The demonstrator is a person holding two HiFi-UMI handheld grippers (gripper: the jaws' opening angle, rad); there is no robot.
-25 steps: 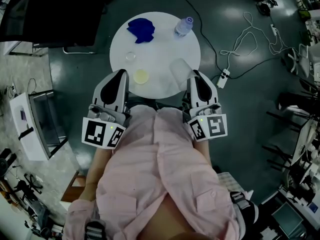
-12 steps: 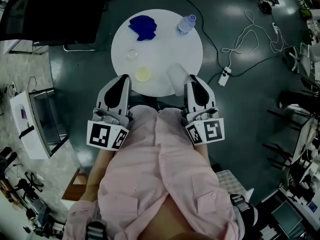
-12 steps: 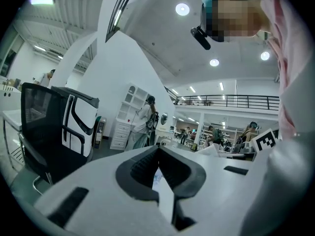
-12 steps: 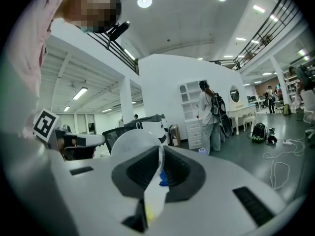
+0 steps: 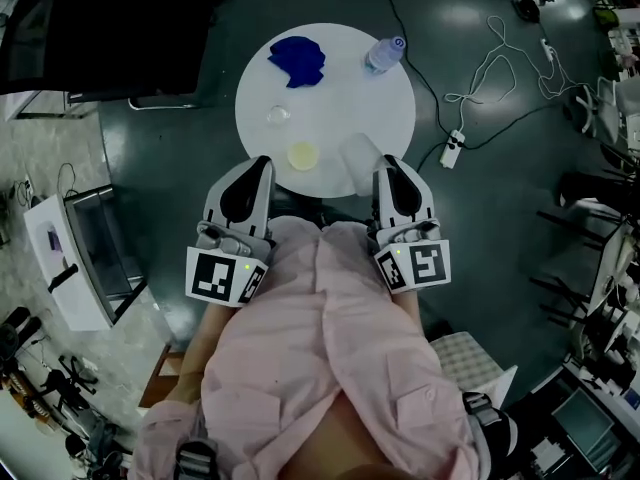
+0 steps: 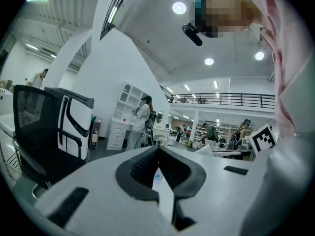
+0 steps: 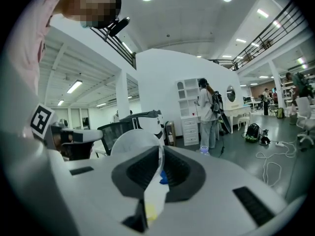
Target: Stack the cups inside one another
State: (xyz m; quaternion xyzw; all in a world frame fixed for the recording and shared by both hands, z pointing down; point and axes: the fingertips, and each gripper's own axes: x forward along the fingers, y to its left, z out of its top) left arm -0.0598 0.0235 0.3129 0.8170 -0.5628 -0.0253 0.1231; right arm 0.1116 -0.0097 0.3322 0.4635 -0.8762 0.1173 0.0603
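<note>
The right gripper (image 5: 392, 168) has slid inward from the near edge of the table (image 5: 340, 88), bringing the clear cup (image 7: 130, 141) closer to the yellow cup (image 5: 303, 155). Its jaws are pinching the clear cup's wall, nearly together. That cup is being held tipped over: its round rim is facing back at the gripper, and its long axis is running away from the person, roughly level.

The left gripper (image 5: 260, 165) is hanging at the table's near edge, jaws together on nothing. The yellow cup is sitting between the two grippers' tips, and a small cup (image 5: 278, 116) is sitting farther in.

A blue cloth (image 5: 297, 60) and a bottle (image 5: 385, 53) are resting at the far side of the round white table. A dark glossy floor (image 5: 480, 228) is spreading around it, with a power strip (image 5: 452, 150) lying nearby. Beyond, a black chair (image 6: 49, 127) is standing in a bright open hall.
</note>
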